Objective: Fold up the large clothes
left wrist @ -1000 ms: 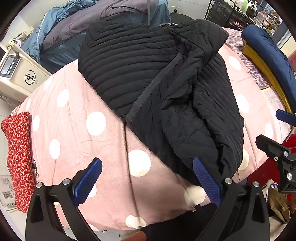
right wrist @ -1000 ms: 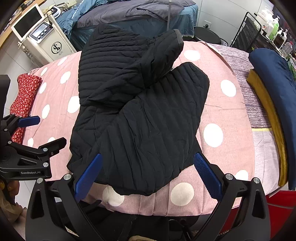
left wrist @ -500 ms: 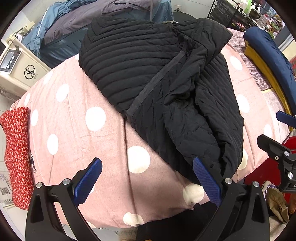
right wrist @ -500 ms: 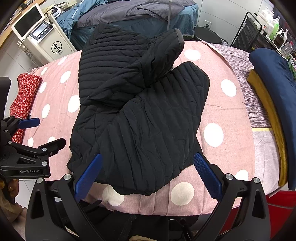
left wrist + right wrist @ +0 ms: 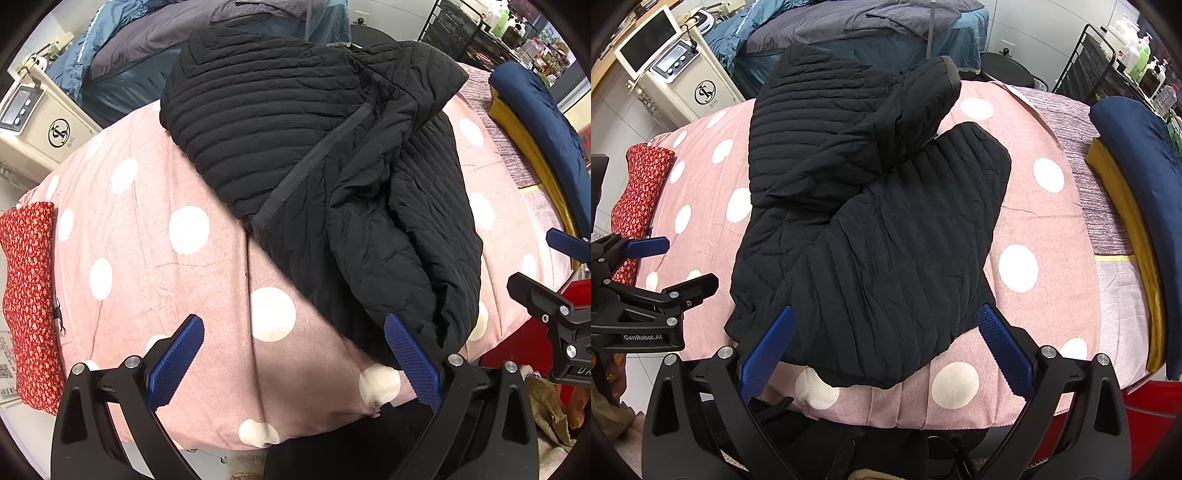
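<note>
A black quilted jacket [image 5: 332,177] lies partly folded on a pink bed cover with white dots [image 5: 147,236]. In the right wrist view the jacket [image 5: 871,229] has one sleeve laid across its body toward the far side. My left gripper [image 5: 293,358] is open and empty over the near edge of the bed, left of the jacket's hem. My right gripper [image 5: 886,347] is open and empty just above the jacket's near hem. The left gripper also shows at the left edge of the right wrist view [image 5: 657,266].
A red patterned cushion [image 5: 26,288] lies at the bed's left end. Navy and mustard folded textiles [image 5: 1137,192] lie at the right end. A white machine [image 5: 676,81] and a blue-grey bed [image 5: 849,26] stand behind. A black wire rack [image 5: 1108,66] stands far right.
The left gripper has shifted slightly, so the jacket sits a little higher and closer in its view. The right gripper and the jacket have barely moved.
</note>
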A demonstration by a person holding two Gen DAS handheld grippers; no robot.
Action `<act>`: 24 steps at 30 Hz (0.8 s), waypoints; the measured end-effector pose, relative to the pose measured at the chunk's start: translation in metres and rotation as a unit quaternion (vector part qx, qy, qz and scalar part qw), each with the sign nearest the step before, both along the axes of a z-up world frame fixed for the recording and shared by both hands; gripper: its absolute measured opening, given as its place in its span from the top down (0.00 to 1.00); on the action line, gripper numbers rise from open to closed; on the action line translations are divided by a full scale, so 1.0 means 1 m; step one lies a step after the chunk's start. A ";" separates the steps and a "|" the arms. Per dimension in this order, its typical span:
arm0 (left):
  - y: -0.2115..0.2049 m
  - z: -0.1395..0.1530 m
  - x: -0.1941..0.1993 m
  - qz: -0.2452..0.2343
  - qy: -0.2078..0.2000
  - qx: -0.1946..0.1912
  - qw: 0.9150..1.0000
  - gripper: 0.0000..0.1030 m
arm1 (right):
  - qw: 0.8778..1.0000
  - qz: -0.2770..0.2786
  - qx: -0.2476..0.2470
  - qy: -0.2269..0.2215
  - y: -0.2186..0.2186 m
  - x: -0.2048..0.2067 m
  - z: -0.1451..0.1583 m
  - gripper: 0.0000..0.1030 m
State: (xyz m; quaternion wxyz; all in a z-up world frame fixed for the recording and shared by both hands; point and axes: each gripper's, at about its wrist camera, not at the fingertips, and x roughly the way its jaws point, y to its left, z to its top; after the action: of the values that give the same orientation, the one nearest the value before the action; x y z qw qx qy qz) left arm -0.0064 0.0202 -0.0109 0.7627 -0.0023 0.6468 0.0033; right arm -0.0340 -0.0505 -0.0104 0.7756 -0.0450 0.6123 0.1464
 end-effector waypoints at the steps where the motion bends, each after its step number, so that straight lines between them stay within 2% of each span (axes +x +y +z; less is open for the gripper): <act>1: 0.000 0.000 0.000 0.000 0.000 0.001 1.000 0.06 | 1.000 0.001 0.000 0.000 0.000 0.000 0.000 0.05; 24: 0.000 0.000 0.001 0.001 0.001 0.005 1.000 0.06 | 1.000 0.001 -0.002 0.005 0.002 0.001 -0.002 0.05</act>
State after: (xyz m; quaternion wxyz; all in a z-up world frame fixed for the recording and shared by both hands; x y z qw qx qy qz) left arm -0.0052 0.0206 -0.0111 0.7618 0.0009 0.6478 0.0068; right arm -0.0332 -0.0487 -0.0126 0.7725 -0.0468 0.6161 0.1466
